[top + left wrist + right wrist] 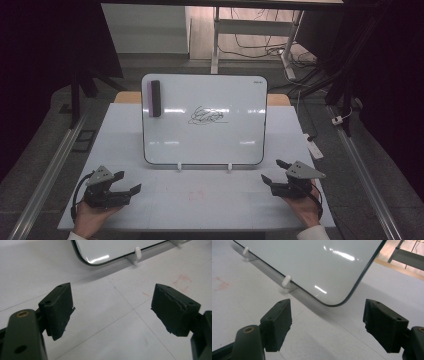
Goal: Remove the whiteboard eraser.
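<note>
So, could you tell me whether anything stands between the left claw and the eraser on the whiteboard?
Nothing visible does. The left claw is open above bare table, and the eraser sits at the whiteboard's upper left.

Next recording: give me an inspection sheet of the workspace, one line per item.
Surface: white table, faint red square mark near the front.
Job's things: whiteboard propped upright on two white feet, black scribble on it; eraser stuck at its upper left.
Clutter: nothing seen.
Grippers: left gripper and right gripper open, empty, near the front edge.
Cables: a tangle on the floor behind.
Surroundings: dim room, desk frame behind, rails beside the table.
</note>
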